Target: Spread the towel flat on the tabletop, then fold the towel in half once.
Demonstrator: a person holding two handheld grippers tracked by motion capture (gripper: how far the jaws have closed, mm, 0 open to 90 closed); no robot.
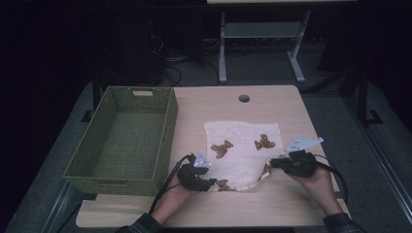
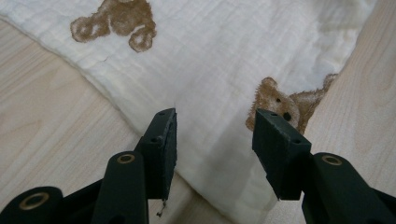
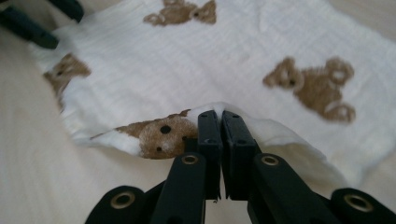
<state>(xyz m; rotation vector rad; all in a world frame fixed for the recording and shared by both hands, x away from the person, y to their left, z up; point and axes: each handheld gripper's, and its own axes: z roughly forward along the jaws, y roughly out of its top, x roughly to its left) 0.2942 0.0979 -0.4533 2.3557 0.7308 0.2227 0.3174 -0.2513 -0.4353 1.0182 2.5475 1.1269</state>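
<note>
Two tongs were worked at one bear-print cloth (image 1: 243, 150) on the desk (image 1: 272, 102).

To the left, a green woven basket (image 1: 124, 138) was set, its inside bare. Next, the left tongs (image 1: 212, 182) were held spread over the cloth's near-left corner, pads clear of the fabric, which was spanned but not pressed. At the right, the right tongs (image 1: 273, 162) were pressed together on the cloth's near-right edge, a fold of which was raised off the desk (image 3: 210, 109). For a clean lift, the left pads are best closed squarely on the corner before both hands are raised together, so that the fabric is kept taut and no edge is dragged.
</note>
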